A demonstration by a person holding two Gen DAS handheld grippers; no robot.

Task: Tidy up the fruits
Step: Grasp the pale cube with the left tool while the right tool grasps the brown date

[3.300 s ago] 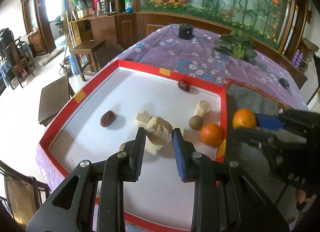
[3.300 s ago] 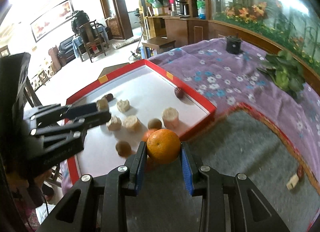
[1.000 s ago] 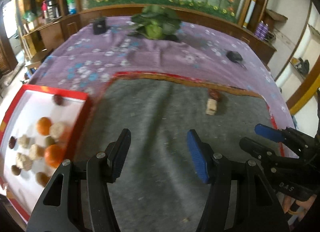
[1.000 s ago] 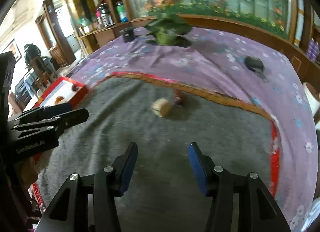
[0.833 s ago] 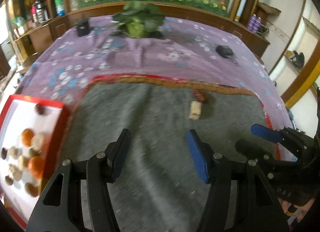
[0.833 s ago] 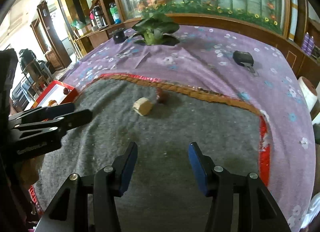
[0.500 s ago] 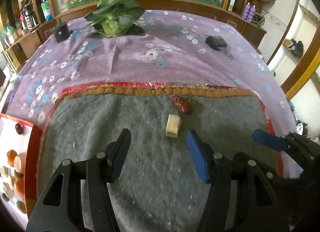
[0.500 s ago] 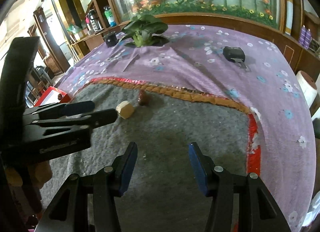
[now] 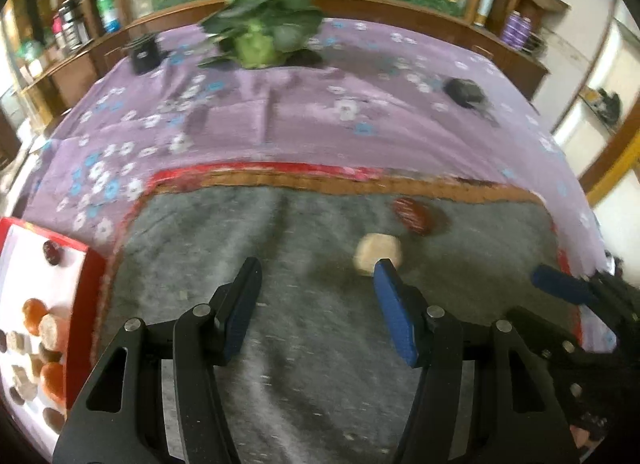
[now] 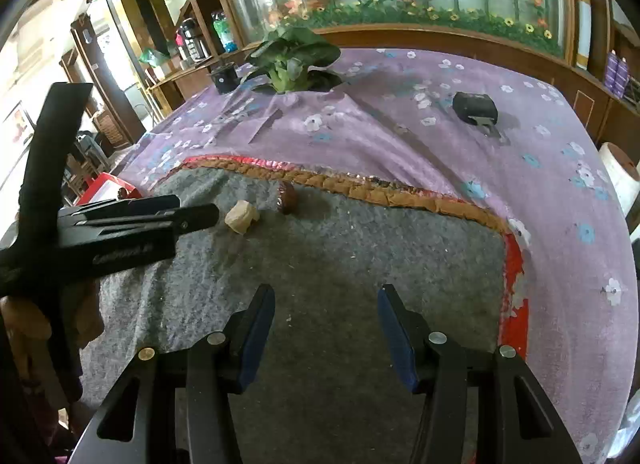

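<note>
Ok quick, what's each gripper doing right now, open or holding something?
Left gripper: open, nothing between its jaws.
Right gripper: open, holding nothing, over the grey mat.

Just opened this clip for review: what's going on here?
A person is sorting fruit with two handheld grippers. Both the left gripper and the right gripper are open and empty over the grey mat. Two pieces remain on the mat: a pale chunk and a red date beside it. The left gripper is nearest the chunk. The red tray at the left already holds oranges, dates and pale pieces.
</note>
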